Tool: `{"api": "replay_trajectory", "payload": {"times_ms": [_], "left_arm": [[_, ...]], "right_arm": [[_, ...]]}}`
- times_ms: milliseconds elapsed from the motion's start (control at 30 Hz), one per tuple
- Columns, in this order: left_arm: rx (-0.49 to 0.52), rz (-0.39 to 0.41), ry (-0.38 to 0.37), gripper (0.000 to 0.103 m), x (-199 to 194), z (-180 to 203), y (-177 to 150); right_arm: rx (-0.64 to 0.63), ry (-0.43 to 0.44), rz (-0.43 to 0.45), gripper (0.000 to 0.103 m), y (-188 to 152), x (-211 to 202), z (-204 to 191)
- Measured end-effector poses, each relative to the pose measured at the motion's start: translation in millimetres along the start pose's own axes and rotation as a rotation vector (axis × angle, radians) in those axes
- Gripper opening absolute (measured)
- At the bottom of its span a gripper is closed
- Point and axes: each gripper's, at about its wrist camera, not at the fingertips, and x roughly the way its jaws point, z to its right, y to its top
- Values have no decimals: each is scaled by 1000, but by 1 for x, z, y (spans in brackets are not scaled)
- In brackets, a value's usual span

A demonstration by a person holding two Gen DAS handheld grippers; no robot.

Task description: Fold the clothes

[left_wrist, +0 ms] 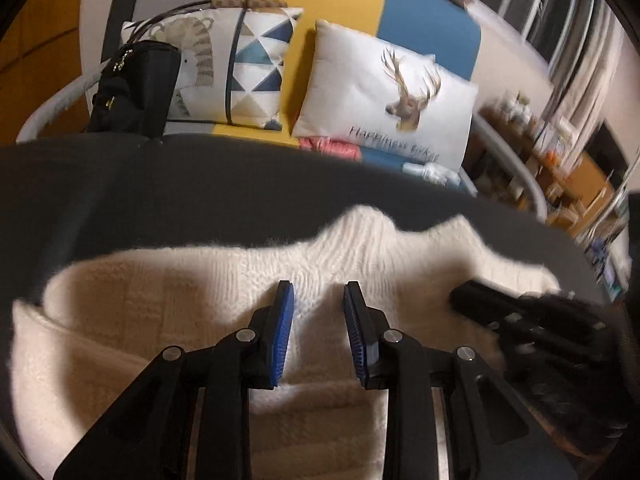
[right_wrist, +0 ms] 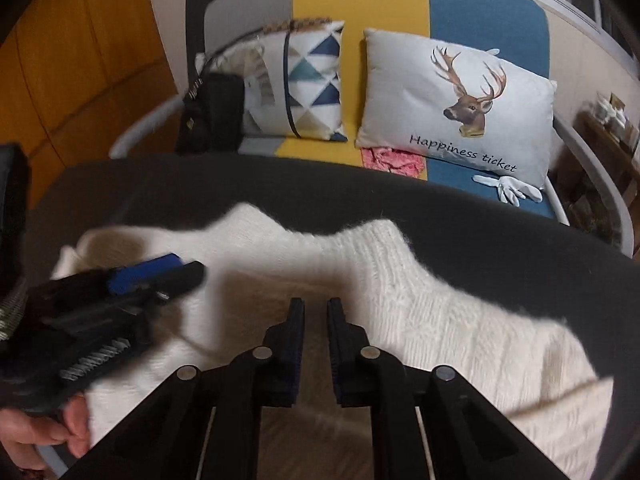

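A cream knit sweater (left_wrist: 224, 280) lies partly folded on the dark worktop (left_wrist: 120, 188). The left gripper (left_wrist: 318, 334) hovers over it, fingers a little apart, holding nothing. The right gripper (right_wrist: 314, 344) has its fingers nearly together, also with no cloth between them. The fluffy knit could slip or bunch, so a shallow pinch might drag only the top layer and skew the fold.

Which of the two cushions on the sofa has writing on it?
The right-hand one, the deer cushion: it shows an antlered head above the words "Happiness ticket". The triangle-patterned cushion to its left carries no lettering.
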Motion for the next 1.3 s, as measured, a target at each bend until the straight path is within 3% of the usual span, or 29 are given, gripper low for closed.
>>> {"api": "replay_trajectory", "payload": {"times_ms": [167, 267, 333, 433, 633, 800, 1033, 1067, 1133, 1233, 1300], "left_arm": [[-66, 20, -23, 23, 2, -12, -5], [-88, 23, -42, 23, 0, -17, -4], [-85, 25, -41, 23, -2, -16, -5], [-82, 25, -34, 23, 1, -14, -4], [-81, 25, -32, 23, 2, -14, -4], [-81, 29, -29, 23, 2, -14, -4], [-142, 25, -116, 23, -5, -27, -2], [-155, 27, -125, 24, -12, -31, -3], [-182, 39, -135, 24, -27, -39, -5], [-245, 130, -69, 27, -61, -60, -20], [-284, 143, -39, 33, -72, -76, -33]], "right_arm": [[140, 2, 67, 4, -13, 8, 22], [145, 24, 64, 8, -13, 7, 24], [161, 82, 63, 9, -14, -1, 30], [202, 50, 141, 9, -16, -19, 41], [212, 14, 62, 10, -7, 6, 53], [172, -104, 74, 6, -11, 16, 47], [185, -56, 67, 12, -9, 10, 51], [185, -61, 66, 16, -8, 2, 47], [165, 11, 154, 20, -6, -21, 33], [52, 63, 146, 19, 1, -25, -7], [-11, 85, 129, 17, 6, -19, -32]]}}
